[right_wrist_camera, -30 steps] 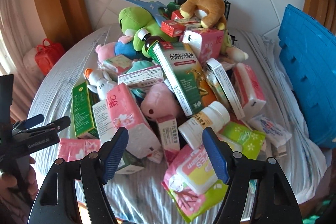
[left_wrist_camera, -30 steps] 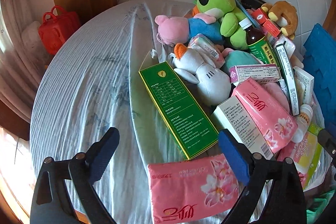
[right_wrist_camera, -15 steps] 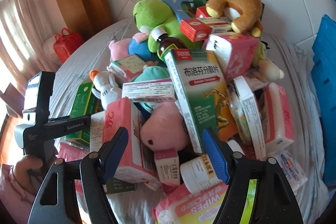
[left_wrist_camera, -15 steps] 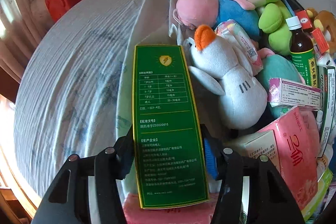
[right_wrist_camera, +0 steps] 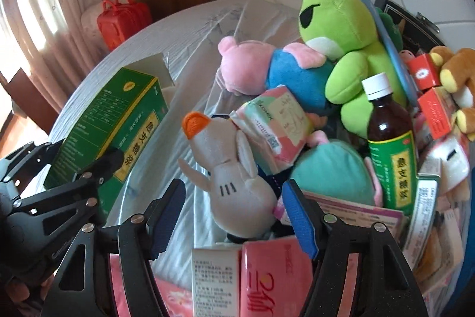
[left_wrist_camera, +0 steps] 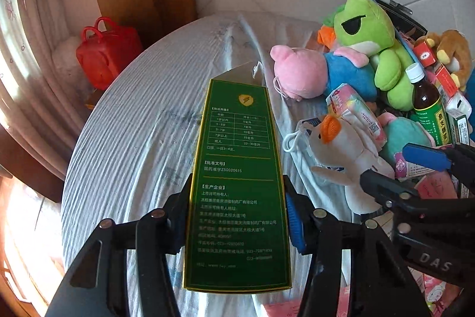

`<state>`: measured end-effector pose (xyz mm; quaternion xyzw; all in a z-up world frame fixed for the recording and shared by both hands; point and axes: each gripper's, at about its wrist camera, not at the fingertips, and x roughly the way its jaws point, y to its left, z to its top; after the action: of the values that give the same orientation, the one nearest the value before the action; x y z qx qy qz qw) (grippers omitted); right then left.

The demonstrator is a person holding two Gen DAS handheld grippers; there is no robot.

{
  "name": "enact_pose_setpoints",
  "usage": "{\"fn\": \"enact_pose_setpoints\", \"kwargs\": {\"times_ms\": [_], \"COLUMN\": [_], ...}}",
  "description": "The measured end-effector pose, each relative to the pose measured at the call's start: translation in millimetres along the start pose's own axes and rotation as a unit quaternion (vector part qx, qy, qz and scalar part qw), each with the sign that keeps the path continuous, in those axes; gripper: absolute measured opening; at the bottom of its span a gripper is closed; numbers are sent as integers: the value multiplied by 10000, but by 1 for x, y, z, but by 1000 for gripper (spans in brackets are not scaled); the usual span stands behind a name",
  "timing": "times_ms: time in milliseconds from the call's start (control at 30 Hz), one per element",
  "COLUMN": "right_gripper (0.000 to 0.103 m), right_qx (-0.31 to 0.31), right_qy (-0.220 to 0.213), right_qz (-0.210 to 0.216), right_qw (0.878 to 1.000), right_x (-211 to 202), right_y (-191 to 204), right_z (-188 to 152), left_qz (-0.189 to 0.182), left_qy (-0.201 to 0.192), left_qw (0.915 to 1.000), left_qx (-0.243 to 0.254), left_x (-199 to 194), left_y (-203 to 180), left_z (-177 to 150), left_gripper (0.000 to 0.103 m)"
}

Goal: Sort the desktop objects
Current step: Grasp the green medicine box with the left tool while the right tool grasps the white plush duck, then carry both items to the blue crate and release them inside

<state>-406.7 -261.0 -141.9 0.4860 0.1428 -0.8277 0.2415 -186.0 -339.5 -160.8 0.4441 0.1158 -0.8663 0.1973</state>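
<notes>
Between the left tongs (left_wrist_camera: 237, 216), a green box (left_wrist_camera: 237, 186) is pinched, hiding the desk (left_wrist_camera: 142, 144) beneath; right tongs (right_wrist_camera: 234, 216), closing, straddle a white duck plush (right_wrist_camera: 234, 177) untouched, its base cut off.

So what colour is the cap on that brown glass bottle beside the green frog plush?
White. The brown glass bottle's cap shows best in the right wrist view.
</notes>
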Motion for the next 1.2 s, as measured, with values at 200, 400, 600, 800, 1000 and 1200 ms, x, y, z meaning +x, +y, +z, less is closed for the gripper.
{"fn": "enact_pose_setpoints", "kwargs": {"times_ms": [200, 400, 600, 800, 1000, 1200], "right_gripper": [53, 49, 49, 49, 49, 49], "right_qx": [-127, 376, 786, 1236, 1536, 1806], "right_qy": [452, 216, -751, -1565, -1961, -2270], "right_qz": [-537, -141, -161, -584, -1241, -1690], "right_qw": [9975, 9990, 9939, 9782, 9605, 9420], "right_x": [43, 19, -67, -150, -229, -286], "right_y": [7, -2, -8, -26, -61, -128], "right_z": [4, 10, 16, 18, -5, -53], "left_qz": [-188, -299, -518, -953, -1384, -1653], "left_qy": [102, -203, -861, -1416, -1733, -1962], "left_qw": [9998, 9992, 9944, 9832, 9708, 9606], "left_qx": [56, 153, 329, 642, 920, 1071], "left_x": [14, -11, -68, -125, -169, -197], "left_y": [4, 7, 4, -20, -72, -151], "left_z": [0, 11, 34, 49, 51, 36], "left_gripper": [52, 52, 52, 52, 52, 52]}}
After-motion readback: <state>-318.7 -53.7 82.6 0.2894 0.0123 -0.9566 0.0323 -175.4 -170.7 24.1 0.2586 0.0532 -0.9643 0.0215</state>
